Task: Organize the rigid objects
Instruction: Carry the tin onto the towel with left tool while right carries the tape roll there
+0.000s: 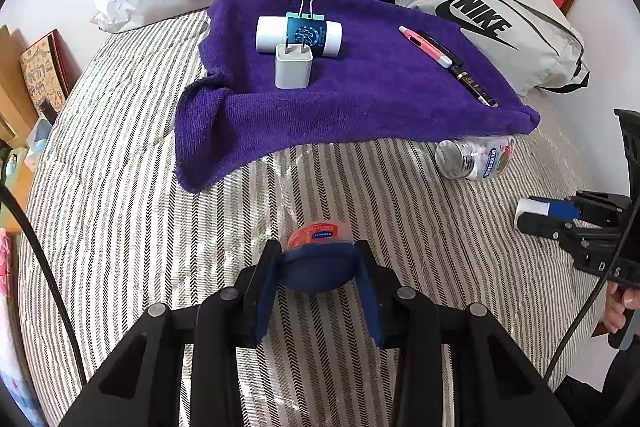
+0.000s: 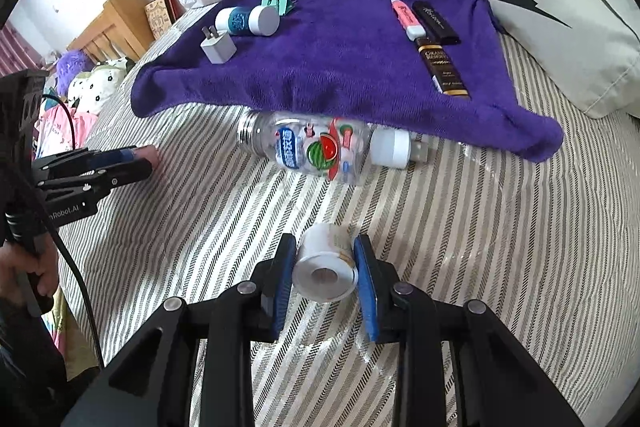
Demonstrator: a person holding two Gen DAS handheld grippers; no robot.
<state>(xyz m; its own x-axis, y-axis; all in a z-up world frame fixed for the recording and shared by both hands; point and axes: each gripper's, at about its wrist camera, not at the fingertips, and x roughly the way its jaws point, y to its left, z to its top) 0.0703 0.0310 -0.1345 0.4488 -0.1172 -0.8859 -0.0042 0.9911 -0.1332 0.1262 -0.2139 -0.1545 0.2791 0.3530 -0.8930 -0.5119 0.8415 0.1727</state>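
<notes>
While both grippers hover low over the near part of the striped bed cover point(image 1: 120, 227), each already carries something: the left gripper point(image 1: 318, 263) has its jaws closed on a small round jar with a dark blue lid and an orange label point(image 1: 316, 251), and the right gripper point(image 2: 326, 267) has its jaws closed on a short white cylindrical container with a pale printed label point(image 2: 326, 267), its round end facing the camera. Neither held thing rests on the bed as far as can be told. Just beyond, at the near edge of the purple terry towel point(image 2: 340, 59), a clear plastic bottle with a watermelon label and a white cap point(image 2: 312, 147) lies on its side on the cover, part tucked under the towel's hem. On the towel itself, toward its left side, stand a white plug charger point(image 1: 293, 67) and, touching it behind, a white tube with a dark teal label point(image 1: 299, 35) and a mint-green binder clip point(image 1: 305, 11); toward its right edge a pink marker point(image 1: 424, 45), a black flat case point(image 2: 435, 22) and a dark pen with gold print point(image 2: 444, 71) lie side by side. The step in hand looks like carrying both picked-up items toward the towel. Next, each must be brought over a free patch of towel, probably the bare middle, and lowered before the jaws let go, so neither round thing rolls into its neighbours.
</notes>
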